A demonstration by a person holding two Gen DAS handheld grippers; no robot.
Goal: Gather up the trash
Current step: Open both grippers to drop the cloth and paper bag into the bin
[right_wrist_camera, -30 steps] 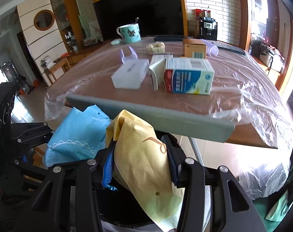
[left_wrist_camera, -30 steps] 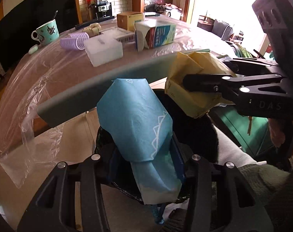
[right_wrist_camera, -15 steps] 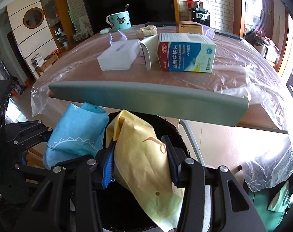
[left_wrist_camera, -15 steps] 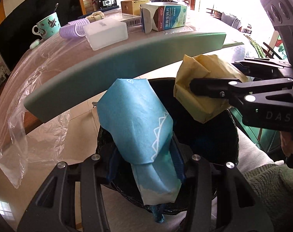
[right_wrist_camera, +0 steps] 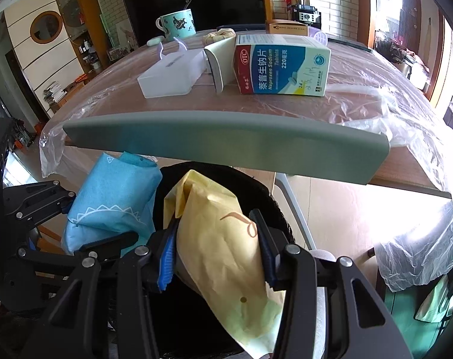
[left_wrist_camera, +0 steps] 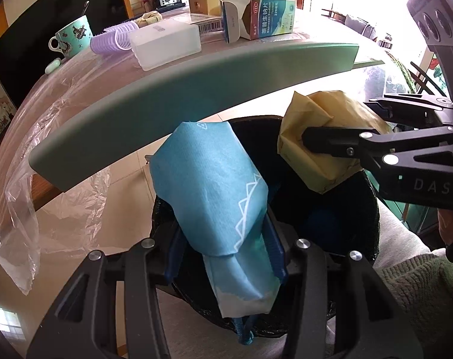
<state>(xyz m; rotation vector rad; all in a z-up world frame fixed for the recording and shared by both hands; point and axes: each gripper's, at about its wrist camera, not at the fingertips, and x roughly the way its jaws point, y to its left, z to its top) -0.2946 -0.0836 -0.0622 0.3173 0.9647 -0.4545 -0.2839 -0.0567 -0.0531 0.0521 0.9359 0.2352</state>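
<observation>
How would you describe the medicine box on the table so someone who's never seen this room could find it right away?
Start at the plastic-covered wooden table. Near its front edge, right of the translucent white plastic box, stands the medicine box. It alone is white and blue with a red OTC mark and "Naproxen Sodium Tablets" printed on it, one end flap open.

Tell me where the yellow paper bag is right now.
The yellow paper bag is clamped in the right gripper, held over the black bin below the table edge, just right of the blue wrapper.
</observation>
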